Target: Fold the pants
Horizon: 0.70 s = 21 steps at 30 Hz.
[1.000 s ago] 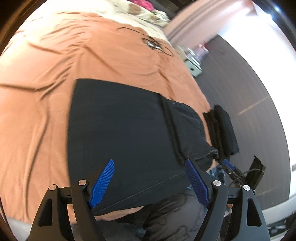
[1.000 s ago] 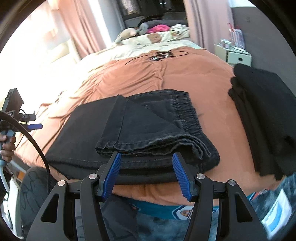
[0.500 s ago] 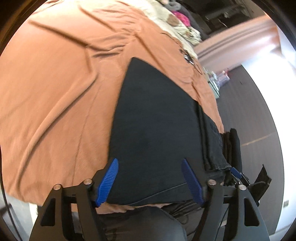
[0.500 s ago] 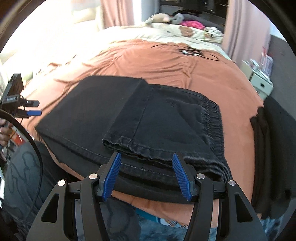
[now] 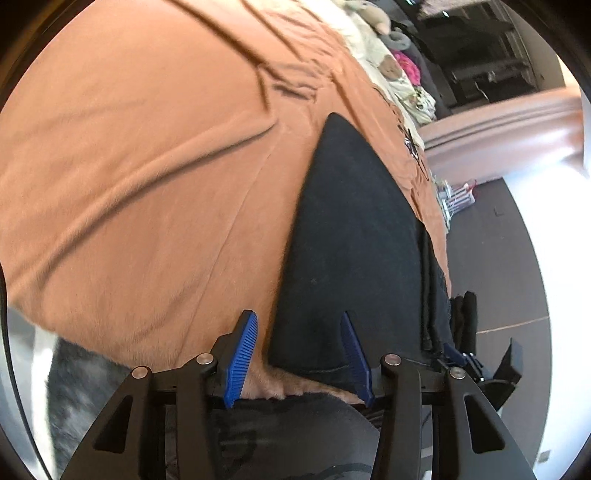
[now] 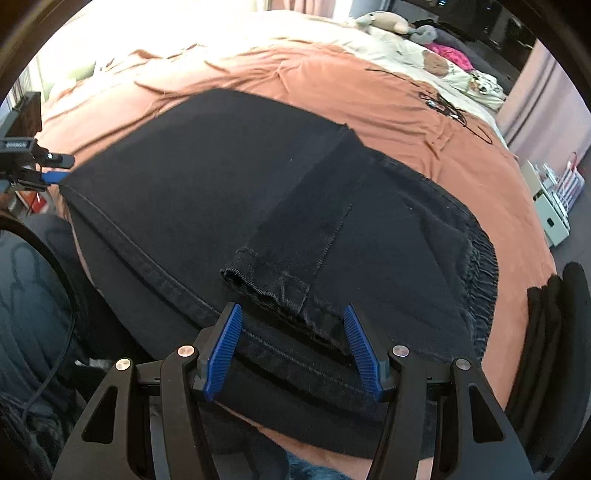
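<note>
A: On the orange bedspread [image 6: 369, 88] the black pants [image 6: 229, 192] are lying partly folded, hem end doubled back over the waistband side, near edge hanging toward me. I'm judging another fold is coming.

B: What's the left gripper [image 5: 297, 354] doing?

A: I'm straddling the pants' folded corner with it; its jaws have just been closing, yet aren't pinching cloth.

B: And the right gripper [image 6: 291, 350]?

A: I'm holding it half spread around the doubled hem, pads not pressing. A black clothes stack [image 6: 554, 332] is sitting alongside.

Home bedroom: bed [image 6: 369, 74], soft toys [image 6: 384, 20], curtains [image 6: 535, 92].
</note>
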Each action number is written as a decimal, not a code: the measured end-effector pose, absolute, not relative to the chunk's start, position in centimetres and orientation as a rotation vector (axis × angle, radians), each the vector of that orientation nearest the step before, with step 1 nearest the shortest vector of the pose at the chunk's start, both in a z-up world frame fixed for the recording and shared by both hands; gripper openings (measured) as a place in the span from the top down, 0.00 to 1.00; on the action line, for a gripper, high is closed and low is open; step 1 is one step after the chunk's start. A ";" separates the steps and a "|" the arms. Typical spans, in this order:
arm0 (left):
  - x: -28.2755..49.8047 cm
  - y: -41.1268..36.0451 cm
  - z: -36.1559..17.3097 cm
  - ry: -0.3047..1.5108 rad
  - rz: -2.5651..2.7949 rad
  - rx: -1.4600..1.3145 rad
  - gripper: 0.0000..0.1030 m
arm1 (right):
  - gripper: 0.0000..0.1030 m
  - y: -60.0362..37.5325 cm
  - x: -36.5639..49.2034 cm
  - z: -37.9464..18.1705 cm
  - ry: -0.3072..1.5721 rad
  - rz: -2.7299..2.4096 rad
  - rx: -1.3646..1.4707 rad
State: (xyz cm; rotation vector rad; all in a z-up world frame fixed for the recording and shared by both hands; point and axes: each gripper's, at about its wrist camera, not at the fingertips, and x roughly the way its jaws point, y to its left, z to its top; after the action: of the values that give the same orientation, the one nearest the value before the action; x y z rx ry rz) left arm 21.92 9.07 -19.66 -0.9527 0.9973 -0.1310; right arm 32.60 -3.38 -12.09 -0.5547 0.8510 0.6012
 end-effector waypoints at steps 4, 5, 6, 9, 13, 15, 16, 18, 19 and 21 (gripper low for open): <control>21.7 8.1 -19.9 0.994 -0.156 -0.966 0.53 | 0.46 -2.3 32.8 -12.5 0.844 0.611 -0.615; 21.7 7.9 -20.0 0.992 -0.159 -0.971 0.53 | 0.46 -2.2 32.9 -12.6 0.845 0.608 -0.630; 21.6 7.8 -20.0 0.984 -0.153 -0.975 0.53 | 0.46 -1.9 33.2 -12.8 0.848 0.608 -0.638; 21.2 8.2 -20.1 0.967 -0.141 -1.010 0.58 | 0.66 -1.6 33.7 -12.7 0.852 0.635 -0.621; 20.9 8.2 -20.3 0.962 -0.130 -1.029 0.61 | 0.90 -2.2 34.3 -11.2 0.843 0.662 -0.556; 20.9 8.0 -20.0 0.964 -0.118 -1.006 0.61 | 0.95 -2.8 34.7 -10.1 0.841 0.676 -0.505; 20.9 8.0 -19.9 0.965 -0.112 -0.997 0.61 | 0.95 -3.2 34.9 -9.7 0.837 0.676 -0.487; 21.1 7.8 -19.9 0.965 -0.104 -0.992 0.61 | 0.95 -4.2 35.4 -8.6 0.825 0.669 -0.444; 21.1 7.7 -19.9 0.965 -0.102 -0.995 0.61 | 0.95 -4.8 35.8 -8.0 0.818 0.667 -0.417; 21.1 7.7 -19.9 0.965 -0.101 -1.005 0.61 | 0.95 -5.8 36.3 -7.0 0.803 0.648 -0.379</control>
State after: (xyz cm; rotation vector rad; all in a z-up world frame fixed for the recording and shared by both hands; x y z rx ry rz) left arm 21.14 7.66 -19.93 -1.0046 0.9647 -0.1013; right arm 36.25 -5.79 -6.99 -0.3788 0.8027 0.6482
